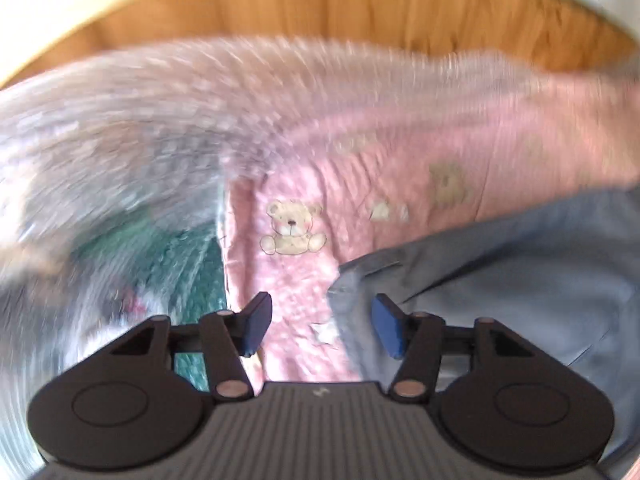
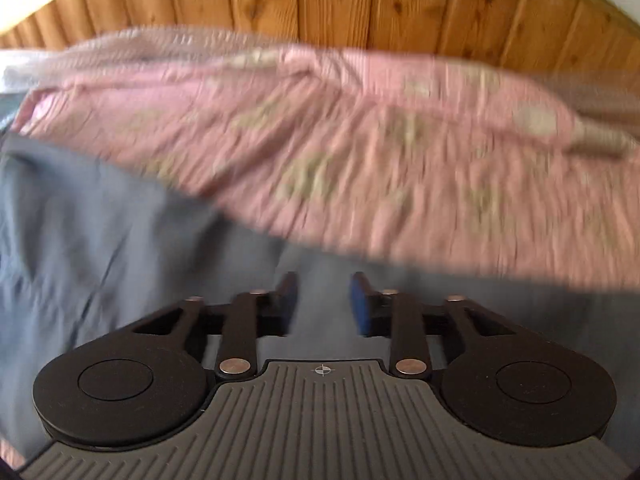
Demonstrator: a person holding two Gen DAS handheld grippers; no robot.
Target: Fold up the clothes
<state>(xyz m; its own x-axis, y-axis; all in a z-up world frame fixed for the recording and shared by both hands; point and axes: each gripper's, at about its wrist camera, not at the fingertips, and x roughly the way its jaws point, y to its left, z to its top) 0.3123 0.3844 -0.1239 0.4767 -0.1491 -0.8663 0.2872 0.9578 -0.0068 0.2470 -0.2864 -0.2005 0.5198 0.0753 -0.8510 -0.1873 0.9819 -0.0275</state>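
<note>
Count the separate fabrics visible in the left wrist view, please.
4, blur may hide more: pink teddy-bear fabric across the middle, grey-blue garment lower right, green textured fabric lower left, and a blurred pale fabric along the upper left.

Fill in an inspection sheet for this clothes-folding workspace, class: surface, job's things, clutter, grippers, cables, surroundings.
Surface: pink bear-print bedding, rumpled.
Job's things: grey-blue garment lying unfolded on the bedding.
Clutter: green fabric and a blurred greyish fleecy fabric at left.
Grippers: left gripper and right gripper both open, fingers holding nothing.
Cables: nothing seen.
Surroundings: wooden panel wall behind.
</note>
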